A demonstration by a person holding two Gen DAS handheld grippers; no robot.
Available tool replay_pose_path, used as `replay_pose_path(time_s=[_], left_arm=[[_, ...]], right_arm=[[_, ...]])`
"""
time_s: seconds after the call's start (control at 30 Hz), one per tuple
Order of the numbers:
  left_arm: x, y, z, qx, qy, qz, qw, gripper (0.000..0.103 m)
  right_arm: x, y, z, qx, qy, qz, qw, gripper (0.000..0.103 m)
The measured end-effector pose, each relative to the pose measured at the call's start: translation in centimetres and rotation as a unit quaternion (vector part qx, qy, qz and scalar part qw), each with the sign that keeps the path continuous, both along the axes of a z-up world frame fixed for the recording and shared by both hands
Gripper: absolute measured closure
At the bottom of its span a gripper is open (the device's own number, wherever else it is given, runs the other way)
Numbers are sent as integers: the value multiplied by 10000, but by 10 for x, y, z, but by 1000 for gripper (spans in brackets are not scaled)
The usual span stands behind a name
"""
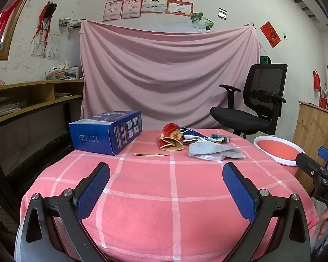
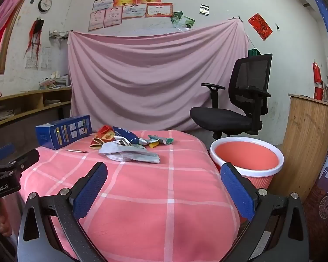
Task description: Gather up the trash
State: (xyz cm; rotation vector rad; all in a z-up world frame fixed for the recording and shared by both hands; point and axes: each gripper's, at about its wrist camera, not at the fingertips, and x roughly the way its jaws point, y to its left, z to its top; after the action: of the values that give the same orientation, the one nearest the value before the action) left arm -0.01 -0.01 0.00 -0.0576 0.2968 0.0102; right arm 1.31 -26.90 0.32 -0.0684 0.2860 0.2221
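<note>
Trash lies at the far side of the pink checked table: a blue box, a red and gold wrapper, a grey face mask, a blue and white bag and a thin pen-like stick. The same items show in the right wrist view: box, mask, red wrapper, green wrappers. A pink bin with a white rim stands beside the table's right edge. My left gripper and right gripper both hover open over the near table, holding nothing.
A black office chair stands behind the bin. A pink sheet hangs on the back wall. Wooden shelves run along the left, and a wooden cabinet stands at the right.
</note>
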Motion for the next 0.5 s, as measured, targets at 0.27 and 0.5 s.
replay_pose_path(time_s=[0.27,0.5], left_arm=[[0,0,0,0,11,-17,10000,2],[0,0,0,-1,20,-10,10000,2]], right_arm=[[1,0,-1,-10,8,0,10000,0],[0,0,-1,-6,8,-2,10000,0]])
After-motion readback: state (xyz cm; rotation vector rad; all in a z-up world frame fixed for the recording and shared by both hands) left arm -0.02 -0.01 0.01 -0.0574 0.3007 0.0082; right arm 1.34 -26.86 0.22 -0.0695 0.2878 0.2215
